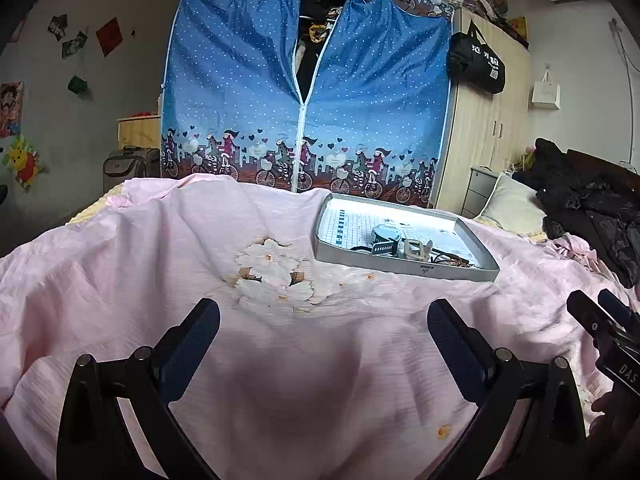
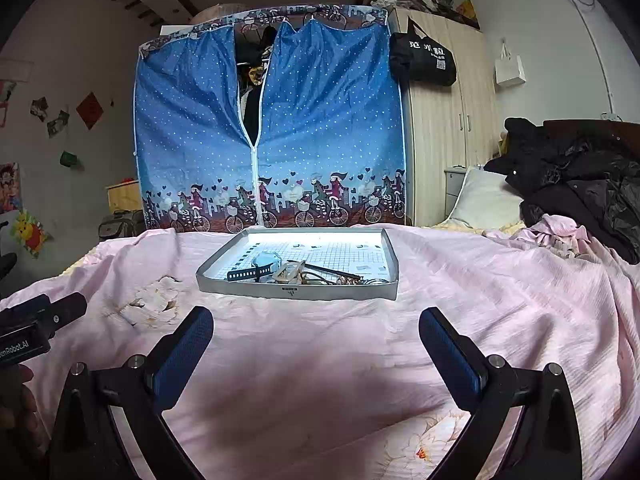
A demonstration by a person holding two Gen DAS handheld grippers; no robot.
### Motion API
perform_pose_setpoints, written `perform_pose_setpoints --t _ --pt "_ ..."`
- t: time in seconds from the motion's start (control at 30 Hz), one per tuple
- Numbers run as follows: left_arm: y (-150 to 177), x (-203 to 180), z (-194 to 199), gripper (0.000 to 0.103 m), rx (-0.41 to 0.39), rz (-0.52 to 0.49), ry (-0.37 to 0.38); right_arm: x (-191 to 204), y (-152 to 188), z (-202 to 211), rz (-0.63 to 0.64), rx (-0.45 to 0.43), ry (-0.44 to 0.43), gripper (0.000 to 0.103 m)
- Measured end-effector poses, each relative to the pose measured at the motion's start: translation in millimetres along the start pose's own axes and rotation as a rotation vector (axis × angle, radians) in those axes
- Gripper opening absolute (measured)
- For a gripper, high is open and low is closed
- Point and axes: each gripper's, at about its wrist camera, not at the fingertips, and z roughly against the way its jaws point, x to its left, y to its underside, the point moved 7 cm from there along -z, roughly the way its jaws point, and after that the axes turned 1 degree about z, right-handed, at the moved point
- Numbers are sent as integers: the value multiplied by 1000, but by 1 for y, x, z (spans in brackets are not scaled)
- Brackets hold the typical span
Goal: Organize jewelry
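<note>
At the far left of my right-wrist view the tip of my left gripper point(image 2: 52, 316) pokes in over the pink bedspread point(image 2: 500, 320); in its own view my left gripper point(image 1: 323, 334) has its fingers spread wide with nothing between them, hovering above the flower print in the middle of the frame. Moving right, my right gripper point(image 2: 316, 340) is likewise spread wide and empty, low in its frame. The jewelry sits in the shallow grey tray point(image 2: 224, 258) just above centre, bunched along its near edge: a watch point(image 2: 262, 266) with a pale blue face and dark perforated strap at the left, a whitish clip-like piece point(image 2: 292, 272) beside it, then a tangle of chains and beads point(image 2: 352, 279) running right; I cannot tell the small pieces apart from here. All of it lies in the tray, which would suit either pieces gathered in or a heap waiting to be sorted, so I will not guess which. Whichever I reach for, I judge that the soft quilt will let the tray tip under pressure, so I should come in over the near rim gently and pinch one piece cleanly, minding that the chains may drag their neighbours along.
</note>
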Motion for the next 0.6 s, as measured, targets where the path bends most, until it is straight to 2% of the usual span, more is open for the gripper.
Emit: perform_pose_setpoints --t 0.6 --pt "-3 -4 2 102 -8 -10 15 2 0 0 19 13 -6 103"
